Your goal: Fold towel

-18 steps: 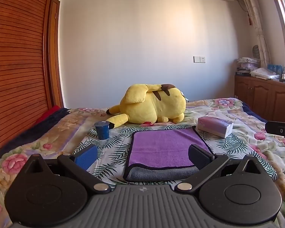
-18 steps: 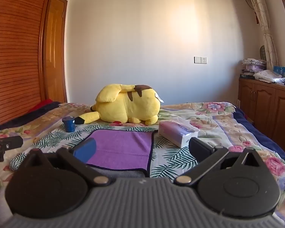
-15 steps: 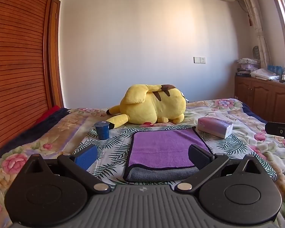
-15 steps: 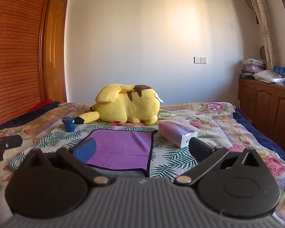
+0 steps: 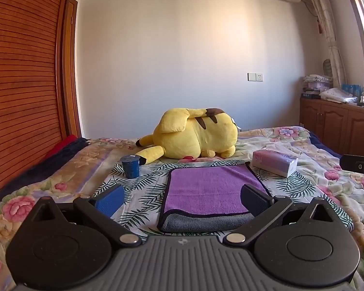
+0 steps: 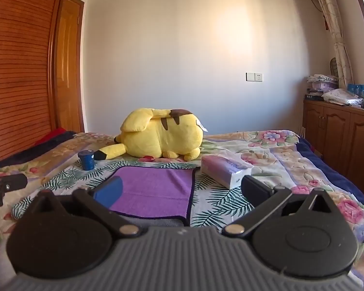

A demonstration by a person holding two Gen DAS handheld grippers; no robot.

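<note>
Bed with floral cover. Yellow plush at 12 o'clock from the towel. Purple towel, folded with grey underside showing at its near edge, flat mid-bed. Tissue pack at 2 o'clock, blue cup at 10. Left gripper and right gripper both spread wide, holding nothing, above the towel's near edge.

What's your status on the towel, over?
Left gripper and right gripper open, empty. Purple towel flat, folded, untouched. Tissue pack near its right corner, apart.
</note>
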